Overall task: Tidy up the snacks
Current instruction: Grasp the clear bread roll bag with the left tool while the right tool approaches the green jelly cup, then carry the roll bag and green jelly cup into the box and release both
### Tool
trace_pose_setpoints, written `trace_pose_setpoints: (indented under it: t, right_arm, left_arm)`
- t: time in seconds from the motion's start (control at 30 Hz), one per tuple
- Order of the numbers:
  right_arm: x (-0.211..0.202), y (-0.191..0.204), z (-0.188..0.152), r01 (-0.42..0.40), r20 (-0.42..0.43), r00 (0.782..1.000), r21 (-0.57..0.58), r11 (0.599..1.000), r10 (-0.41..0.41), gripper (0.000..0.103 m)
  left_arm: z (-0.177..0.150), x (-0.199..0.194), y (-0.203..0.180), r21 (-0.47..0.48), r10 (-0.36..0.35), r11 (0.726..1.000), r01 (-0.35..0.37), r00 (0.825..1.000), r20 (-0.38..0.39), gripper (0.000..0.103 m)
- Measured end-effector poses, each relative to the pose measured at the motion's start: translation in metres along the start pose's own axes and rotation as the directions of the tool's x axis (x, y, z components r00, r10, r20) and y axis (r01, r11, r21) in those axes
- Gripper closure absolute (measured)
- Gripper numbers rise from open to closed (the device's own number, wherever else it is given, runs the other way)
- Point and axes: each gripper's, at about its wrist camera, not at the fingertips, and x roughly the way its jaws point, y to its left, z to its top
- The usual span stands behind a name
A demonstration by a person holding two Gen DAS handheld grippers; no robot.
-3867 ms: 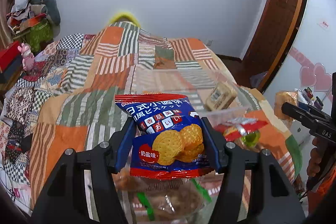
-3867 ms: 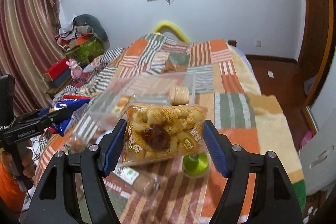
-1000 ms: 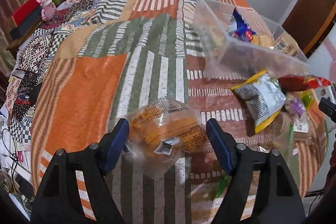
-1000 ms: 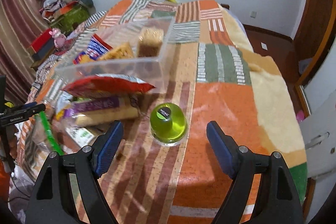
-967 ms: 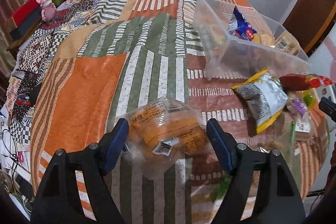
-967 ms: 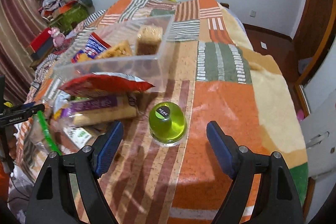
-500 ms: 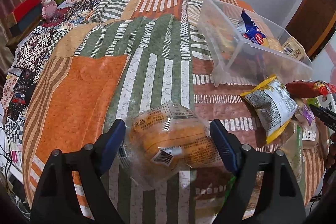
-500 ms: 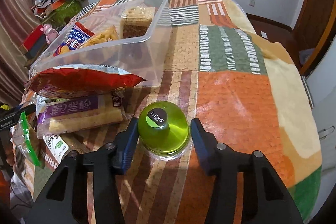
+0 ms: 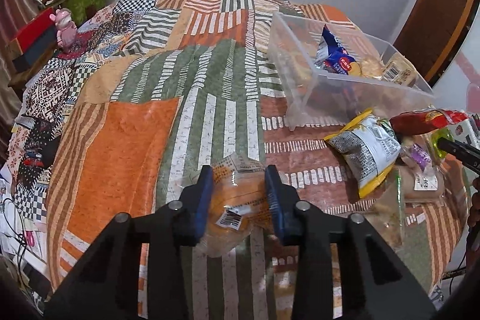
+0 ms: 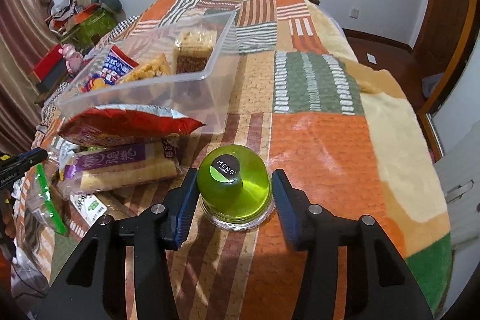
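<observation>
Sorting is partway done, by my reading: the clear bin [image 10: 192,86] on the quilt [image 10: 315,140] already holds a blue biscuit bag [image 10: 111,71], a yellow cracker pack [image 10: 147,69] and a wafer block [image 10: 193,50]. Several snacks lie outside it, near its front wall: a red bag [image 10: 126,125], a purple-label pack [image 10: 120,167], a grey-and-yellow bag [image 9: 367,152] and a green-trimmed clear bag [image 10: 45,200].

My left gripper [image 9: 238,200] is pressed in on a clear-wrapped bread pack [image 9: 237,200]; both blue pads dent its wrapper, and it sits low on the quilt, well apart from the bin. My right gripper [image 10: 234,194] brackets the green jelly cup [image 10: 235,185], which stands upside down on the quilt just in front of the bin's corner. The pads look to be touching its sides, so I take it as pinched, though contact on the right pad is hard to confirm.

I judge both items are gripped but not lifted; carrying them to the bin remains, then the loose bags.

Hard to read: the bin's floor behind its glare, the near half of the bread pack under the jaws, and the small packets under the purple pack.
</observation>
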Motion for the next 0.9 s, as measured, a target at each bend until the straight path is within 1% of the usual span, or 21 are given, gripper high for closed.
trace_pose_setpoints:
  t: [0.1, 0.13, 0.17, 0.23, 0.27, 0.3, 0.37, 0.43, 0.5, 0.6, 0.63, 0.67, 0.73, 0.77, 0.8, 0.83, 0.87, 0.9]
  right_arm:
    - [-0.004, -0.002, 0.001, -0.003, 0.013, 1.000, -0.001, 1.000, 0.003, 0.057]
    - [-0.006, -0.001, 0.001, -0.004, 0.017, 1.000, -0.001, 1.000, 0.004, 0.057]
    - [-0.008, -0.002, 0.001, -0.007, 0.020, 1.000, -0.001, 1.000, 0.007, 0.057]
    - [-0.009, -0.003, 0.001, -0.013, 0.024, 1.000, 0.001, 1.000, 0.013, 0.057]
    - [-0.009, -0.002, 0.003, -0.014, 0.025, 1.000, 0.001, 1.000, 0.014, 0.057]
    - [-0.009, -0.003, 0.003, -0.015, 0.027, 1.000, 0.001, 1.000, 0.015, 0.057]
    - [-0.011, -0.003, 0.004, -0.015, 0.032, 0.999, 0.002, 1.000, 0.015, 0.057]
    - [-0.013, -0.002, 0.004, -0.015, 0.034, 0.999, 0.006, 1.000, 0.015, 0.057]
    - [-0.013, -0.002, 0.004, -0.017, 0.033, 0.999, 0.008, 1.000, 0.016, 0.057]
    - [-0.014, -0.001, 0.004, -0.016, 0.035, 0.999, 0.008, 1.000, 0.016, 0.057]
    - [-0.015, -0.001, 0.005, -0.016, 0.036, 0.999, 0.007, 1.000, 0.016, 0.057]
    - [-0.015, -0.001, 0.005, -0.016, 0.037, 0.999, 0.005, 1.000, 0.016, 0.057]
    - [-0.016, -0.001, 0.005, -0.018, 0.039, 0.999, 0.004, 1.000, 0.017, 0.057]
    - [-0.016, -0.001, 0.005, -0.019, 0.041, 0.999, 0.004, 1.000, 0.018, 0.057]
    - [-0.016, 0.000, 0.006, -0.020, 0.042, 0.999, 0.005, 1.000, 0.020, 0.057]
    - [-0.016, 0.000, 0.006, -0.022, 0.043, 0.999, 0.007, 1.000, 0.022, 0.057]
    - [-0.016, 0.000, 0.006, -0.024, 0.045, 0.999, 0.007, 1.000, 0.024, 0.057]
    - [-0.016, 0.001, 0.007, -0.025, 0.047, 0.999, 0.006, 1.000, 0.025, 0.057]
  left_arm:
    - [0.001, -0.004, 0.002, -0.003, 0.019, 1.000, -0.019, 1.000, 0.000, 0.067]
    - [0.002, -0.005, 0.003, -0.013, 0.025, 1.000, -0.025, 1.000, 0.000, 0.061]
    - [0.002, -0.005, 0.005, -0.018, 0.029, 0.999, -0.029, 1.000, -0.006, 0.046]
    - [-0.001, -0.001, 0.008, -0.030, 0.041, 0.999, -0.042, 0.999, -0.015, 0.033]
    - [-0.002, 0.002, 0.009, -0.032, 0.046, 0.998, -0.047, 0.999, -0.023, 0.032]
    - [-0.004, 0.008, 0.010, -0.031, 0.034, 0.999, -0.035, 0.998, -0.043, 0.032]
    - [-0.006, 0.014, 0.009, -0.038, 0.012, 0.999, -0.014, 0.999, -0.050, 0.023]
    - [-0.006, 0.018, 0.010, -0.044, 0.011, 0.999, -0.013, 0.999, -0.049, 0.019]
    - [-0.006, 0.025, 0.011, -0.073, -0.006, 0.997, 0.001, 0.998, -0.063, 0.019]
    - [-0.004, 0.035, 0.010, -0.091, -0.009, 0.996, 0.002, 0.997, -0.073, 0.017]
    - [-0.004, 0.037, 0.009, -0.093, -0.007, 0.996, 0.000, 0.997, -0.073, 0.015]
    - [-0.004, 0.041, 0.007, -0.090, 0.000, 0.996, -0.007, 0.997, -0.080, 0.013]
    - [-0.006, 0.047, 0.003, -0.063, 0.025, 0.998, -0.031, 0.995, -0.094, 0.013]
    - [-0.009, 0.051, 0.000, -0.037, 0.051, 0.998, -0.055, 0.994, -0.096, 0.013]
    - [-0.010, 0.051, 0.000, -0.034, 0.055, 0.998, -0.058, 0.994, -0.089, 0.013]
    - [-0.011, 0.050, 0.001, -0.037, 0.052, 0.998, -0.056, 0.995, -0.084, 0.016]
    - [-0.011, 0.049, 0.002, -0.037, 0.052, 0.998, -0.056, 0.995, -0.080, 0.022]
    - [-0.012, 0.047, 0.003, -0.032, 0.056, 0.998, -0.059, 0.996, -0.075, 0.024]
